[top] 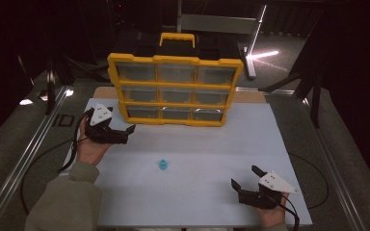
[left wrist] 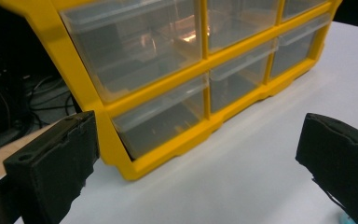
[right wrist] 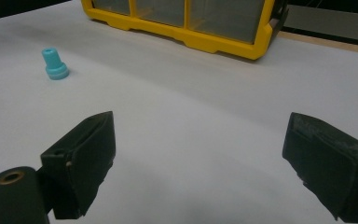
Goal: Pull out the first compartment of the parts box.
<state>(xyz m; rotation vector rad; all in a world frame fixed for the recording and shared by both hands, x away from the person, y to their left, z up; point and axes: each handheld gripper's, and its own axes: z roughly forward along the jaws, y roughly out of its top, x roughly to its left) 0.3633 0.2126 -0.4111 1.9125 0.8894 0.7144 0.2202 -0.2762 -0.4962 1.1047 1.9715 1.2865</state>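
- Left claw (top: 125,131): jaws spread, nothing between them; held beside the lower left corner of the yellow drawer organizer (top: 175,90), pointed toward its bottom row.
- Right claw (top: 247,179): jaws spread wide, nothing held; low over the near right part of the white counter (top: 250,139), well apart from the organizer.
- Small turquoise stepped plug (top: 163,164): upright on its wider base on the open counter, between the two claws, in front of the organizer and apart from it.
- Organizer: upright, nine clear drawers in three rows of three, yellow carry handle (top: 177,38) on top; all drawers pushed in.
- Drawer contents: bottom left drawer (left wrist: 161,120) and its neighbours apparently bare in the left gripper view; glare on the clear fronts leaves the upper row uncertain.
- Risk, plug: light and small, likely to tip or skid away if one jaw arrives before the other.
- Risk, organizer: tall and unbraced, liable to slide or rock backward if a drawer is tugged or pushed off-centre.
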